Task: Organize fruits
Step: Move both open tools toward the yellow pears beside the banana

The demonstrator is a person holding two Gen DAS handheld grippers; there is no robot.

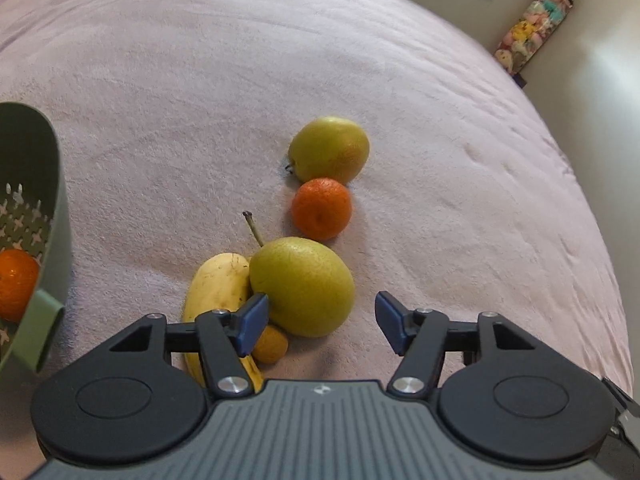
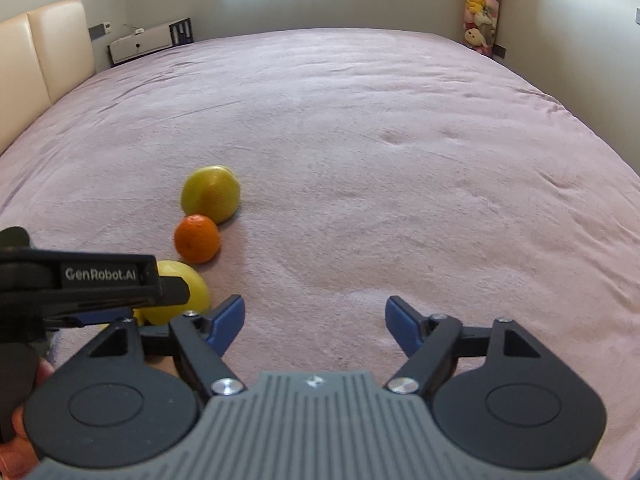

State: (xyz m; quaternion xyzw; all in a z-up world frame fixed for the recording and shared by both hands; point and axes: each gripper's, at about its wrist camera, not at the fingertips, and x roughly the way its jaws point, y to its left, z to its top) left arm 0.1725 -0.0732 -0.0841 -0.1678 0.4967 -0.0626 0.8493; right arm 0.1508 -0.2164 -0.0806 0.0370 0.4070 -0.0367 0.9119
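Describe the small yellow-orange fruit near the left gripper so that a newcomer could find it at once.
On the pink bedspread, find the cluster with the banana and the stemmed pear. Tucked under both, partly behind the left gripper finger, the small yellow-orange fruit is the smallest there.

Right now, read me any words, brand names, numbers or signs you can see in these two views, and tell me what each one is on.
"GenRobot.AI": white letters on the black side of the left gripper, seen from the right wrist view.

A small white emblem sits on the grey ribbed body of each gripper; it is a symbol, not letters.

The white wall device beside the headboard is too small to read.

Nothing is printed on the fruit, the green colander or the bedcover.
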